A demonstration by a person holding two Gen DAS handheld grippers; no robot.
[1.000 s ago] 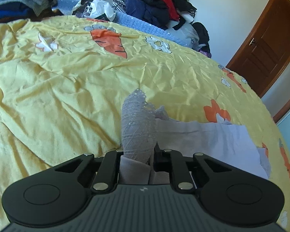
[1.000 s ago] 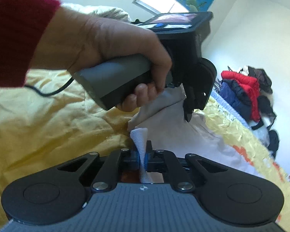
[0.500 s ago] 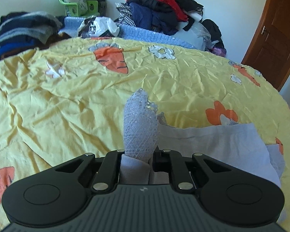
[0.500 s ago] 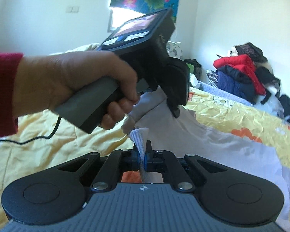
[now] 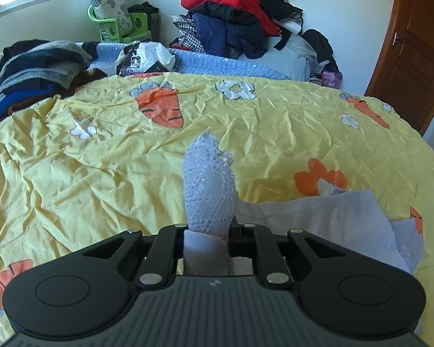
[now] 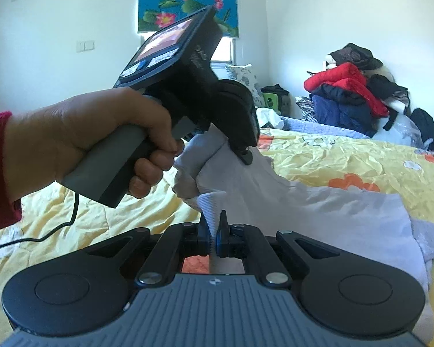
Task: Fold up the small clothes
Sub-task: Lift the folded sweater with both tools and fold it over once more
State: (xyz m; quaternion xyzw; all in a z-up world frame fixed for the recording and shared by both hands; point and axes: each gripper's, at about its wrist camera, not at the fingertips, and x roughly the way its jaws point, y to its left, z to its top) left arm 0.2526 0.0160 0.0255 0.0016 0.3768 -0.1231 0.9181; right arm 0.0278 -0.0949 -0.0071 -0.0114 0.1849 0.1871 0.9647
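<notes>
Left gripper (image 5: pixel 208 231): clamped on the lace-trimmed edge of the pale garment (image 5: pixel 327 217), as a second ago; the lace tuft stands up between its fingers. Over that second this view has tipped up, taking in more wall and window, which fits a lift off the bed (image 5: pixel 101 173).

Right gripper (image 6: pixel 214 228): pressed together on a ribbed white edge of the same garment, hold unchanged. The left hand (image 6: pixel 86 138) now sits higher and more level in this view.

Garment: near end raised, far end trailing on the bed toward its right edge. Judgement: lift under way, fold not yet laid.
</notes>
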